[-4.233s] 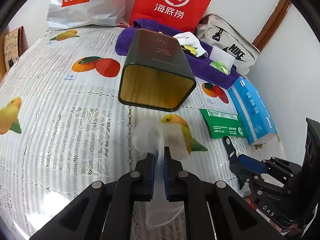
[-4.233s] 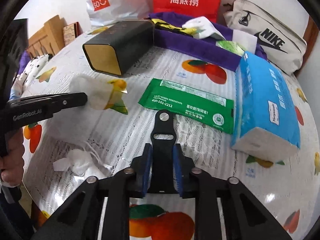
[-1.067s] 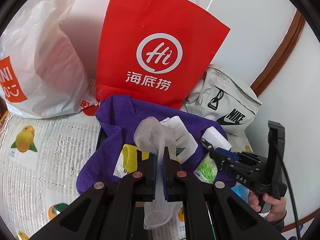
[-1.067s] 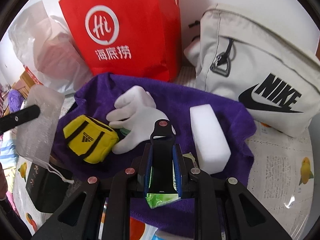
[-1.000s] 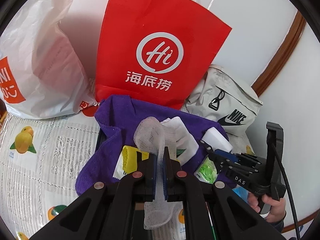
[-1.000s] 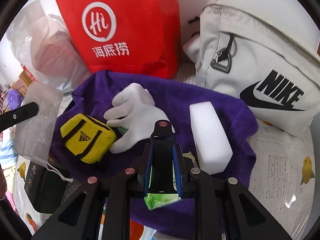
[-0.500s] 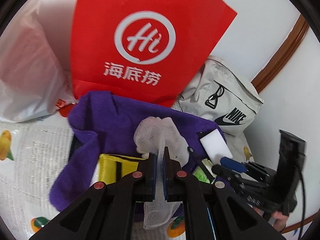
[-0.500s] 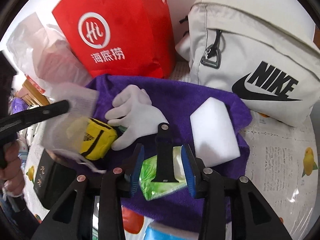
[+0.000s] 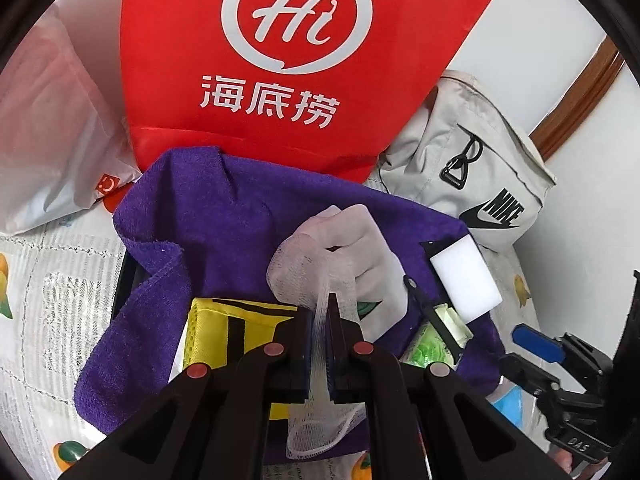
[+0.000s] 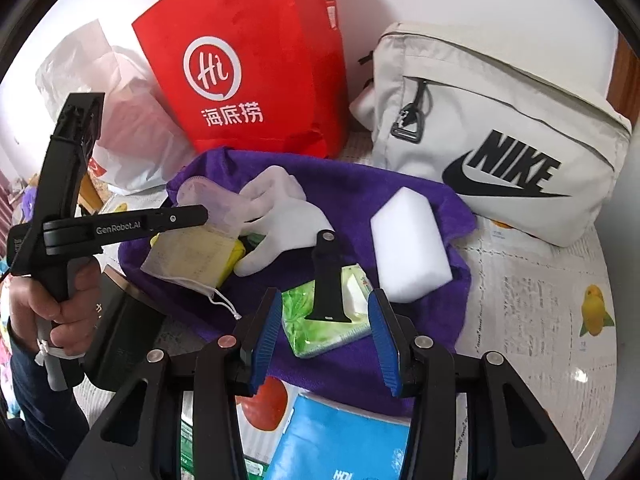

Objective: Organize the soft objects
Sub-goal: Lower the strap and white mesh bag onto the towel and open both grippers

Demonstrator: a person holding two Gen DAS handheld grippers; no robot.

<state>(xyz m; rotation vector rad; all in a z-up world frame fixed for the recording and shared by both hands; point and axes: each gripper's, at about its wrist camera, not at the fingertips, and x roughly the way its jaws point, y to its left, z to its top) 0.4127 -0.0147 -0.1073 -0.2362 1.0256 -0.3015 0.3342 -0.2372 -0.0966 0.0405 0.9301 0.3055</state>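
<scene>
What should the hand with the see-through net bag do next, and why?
Probably lower and open the left gripper. It is shut on the white mesh drawstring pouch, which hangs right over the purple towel above the yellow pouch. The right gripper is open above the black strap.

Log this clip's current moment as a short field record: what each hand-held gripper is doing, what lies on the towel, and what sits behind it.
left hand-held gripper: shut on white mesh drawstring pouch, held above the towel
right hand-held gripper: open, jaws on either side of black strap
black strap: lying on green wet-wipe pack
purple terry towel: carries yellow zip pouch, white glove, white foam block, wipe pack
behind towel: red paper bag, beige Nike bag
</scene>
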